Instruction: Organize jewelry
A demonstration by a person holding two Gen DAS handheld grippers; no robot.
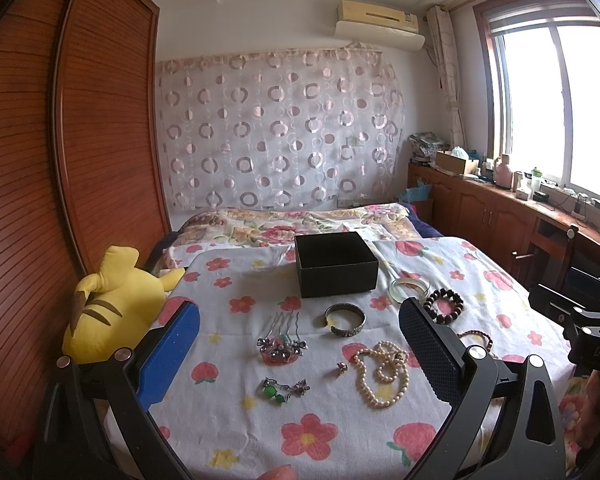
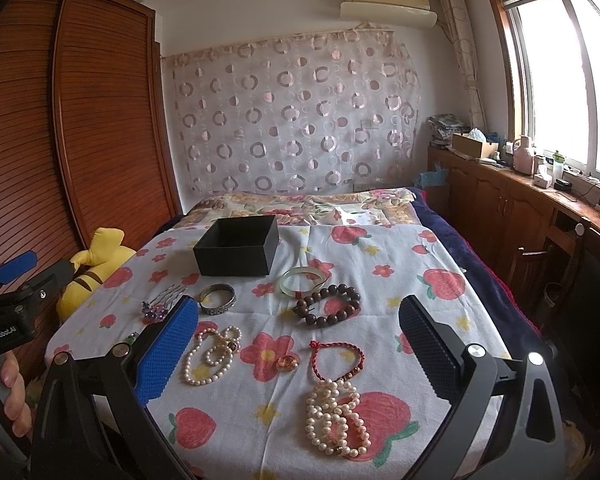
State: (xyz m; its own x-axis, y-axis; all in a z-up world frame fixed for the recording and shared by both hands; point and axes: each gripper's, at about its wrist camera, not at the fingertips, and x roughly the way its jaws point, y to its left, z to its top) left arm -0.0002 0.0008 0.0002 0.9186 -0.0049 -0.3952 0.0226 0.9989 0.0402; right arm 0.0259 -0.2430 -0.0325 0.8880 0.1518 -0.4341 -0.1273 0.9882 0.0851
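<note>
An open black box point(image 1: 335, 264) point(image 2: 236, 245) stands on the flowered cloth point(image 1: 260, 420). In front of it lie a silver cuff point(image 1: 345, 319) point(image 2: 217, 298), a jade bangle point(image 1: 408, 289) point(image 2: 302, 280), a dark bead bracelet point(image 1: 443, 305) point(image 2: 327, 305), a hair comb point(image 1: 281, 342) point(image 2: 161, 305), a green brooch point(image 1: 278, 390), a pearl necklace point(image 1: 382, 374) point(image 2: 211, 354), a red cord bracelet point(image 2: 338, 360), a ring point(image 2: 287, 362) and more pearls point(image 2: 336, 418). My left gripper point(image 1: 300, 360) and right gripper point(image 2: 298, 354) are open, empty, above the near edge.
A yellow plush toy point(image 1: 112, 308) lies at the cloth's left edge beside a wooden wardrobe point(image 1: 60, 160). A bed with a floral quilt point(image 1: 300, 220) extends behind the box. Wooden cabinets point(image 2: 520, 208) with clutter run under the window on the right.
</note>
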